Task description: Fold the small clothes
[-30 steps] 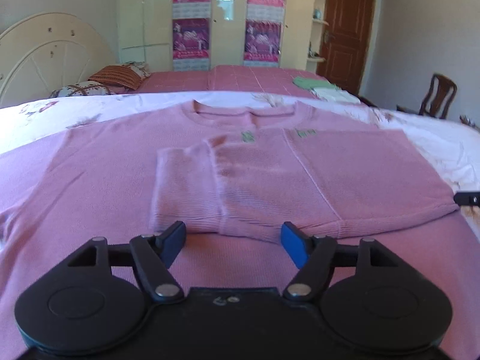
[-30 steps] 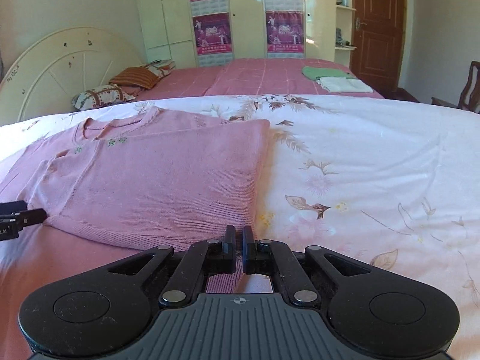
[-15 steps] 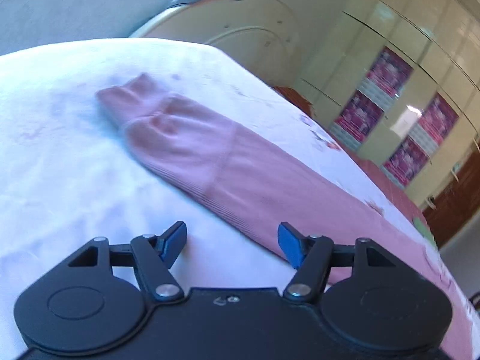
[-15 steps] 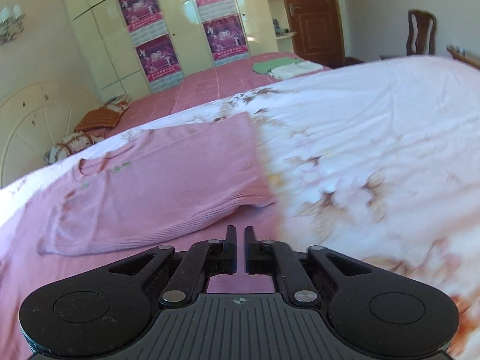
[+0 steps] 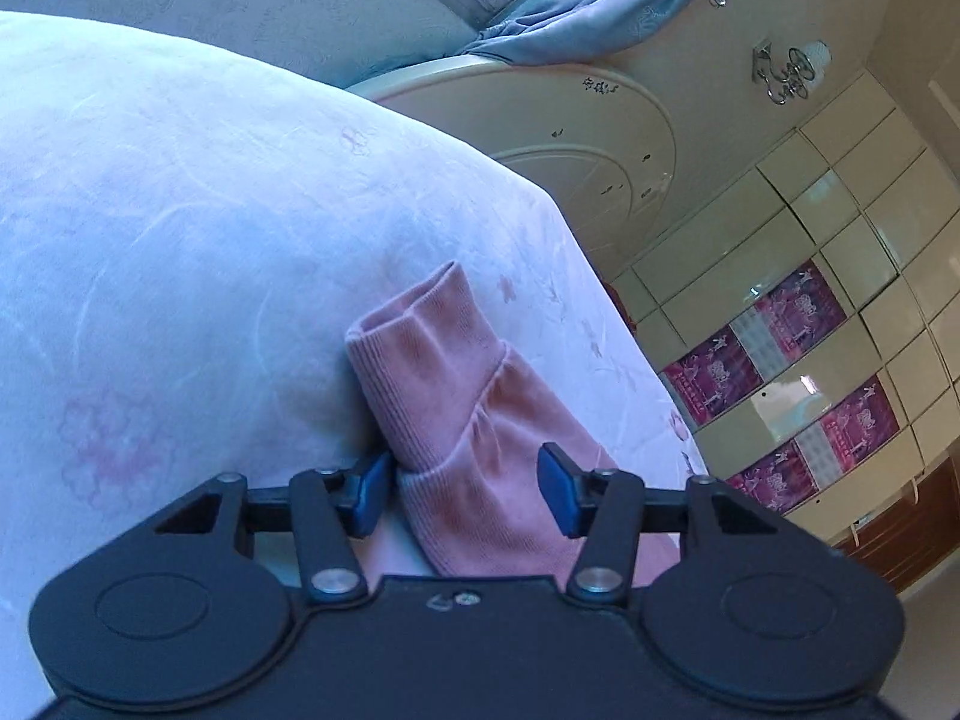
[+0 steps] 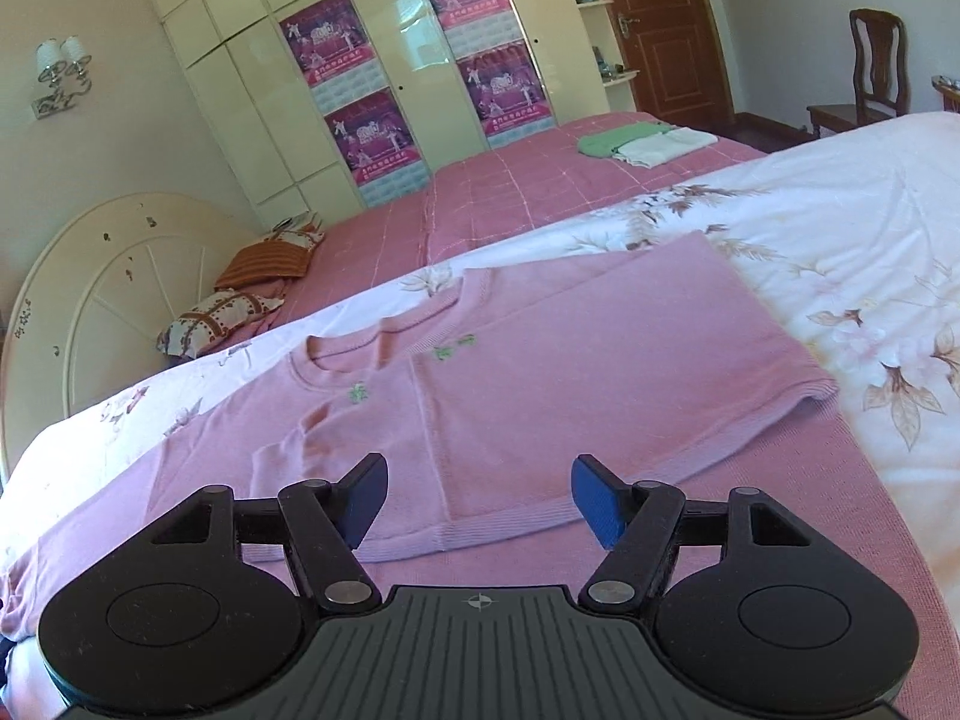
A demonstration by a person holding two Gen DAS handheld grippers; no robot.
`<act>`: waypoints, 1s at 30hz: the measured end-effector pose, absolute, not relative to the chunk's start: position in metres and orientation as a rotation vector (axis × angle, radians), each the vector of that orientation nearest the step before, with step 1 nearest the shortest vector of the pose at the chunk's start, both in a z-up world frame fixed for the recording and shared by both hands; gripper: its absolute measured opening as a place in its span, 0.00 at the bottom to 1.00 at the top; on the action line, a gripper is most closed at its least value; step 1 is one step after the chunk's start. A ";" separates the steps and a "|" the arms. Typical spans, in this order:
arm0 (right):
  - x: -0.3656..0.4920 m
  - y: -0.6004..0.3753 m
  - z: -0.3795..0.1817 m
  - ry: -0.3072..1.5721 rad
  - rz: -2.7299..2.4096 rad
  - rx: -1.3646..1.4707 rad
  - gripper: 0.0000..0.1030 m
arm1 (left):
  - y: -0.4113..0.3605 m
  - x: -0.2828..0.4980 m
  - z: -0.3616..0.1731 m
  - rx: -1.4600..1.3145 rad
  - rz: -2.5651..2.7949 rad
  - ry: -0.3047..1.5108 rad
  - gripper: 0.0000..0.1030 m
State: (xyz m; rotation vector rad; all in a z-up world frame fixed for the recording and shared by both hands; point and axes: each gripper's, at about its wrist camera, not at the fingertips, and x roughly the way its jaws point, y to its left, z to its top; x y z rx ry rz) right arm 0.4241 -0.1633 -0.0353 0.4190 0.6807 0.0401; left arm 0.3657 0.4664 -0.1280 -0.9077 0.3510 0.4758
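Observation:
A pink knit sweater [image 6: 570, 372] lies on the floral bedsheet [image 6: 870, 228], its right side folded over the body with the hem towards me. In the left wrist view its left sleeve cuff [image 5: 420, 348] rests on the sheet [image 5: 180, 210]. My left gripper [image 5: 463, 480] straddles the sleeve just behind the cuff. Its jaws are closing, the left pad [image 5: 369, 489] at the cuff's edge and the right pad [image 5: 555, 495] still clear of the fabric. My right gripper [image 6: 480, 486] hovers over the folded hem. Its jaws are opening with nothing between them.
A second bed with a pink cover [image 6: 540, 180] stands behind, carrying folded green and white clothes [image 6: 642, 144] and pillows [image 6: 222, 312]. A white headboard [image 6: 90, 312] is at the left, a wooden chair [image 6: 870, 78] and door at the far right.
My left gripper swung from the sweater's body out to the sleeve cuff, rolling as it went, and its jaws narrowed around the sleeve. My right gripper went from shut to wide open and rose.

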 end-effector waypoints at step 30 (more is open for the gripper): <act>0.412 -0.255 -0.047 0.700 -0.021 0.418 0.66 | 0.016 0.487 -0.080 -0.056 -0.238 0.525 0.10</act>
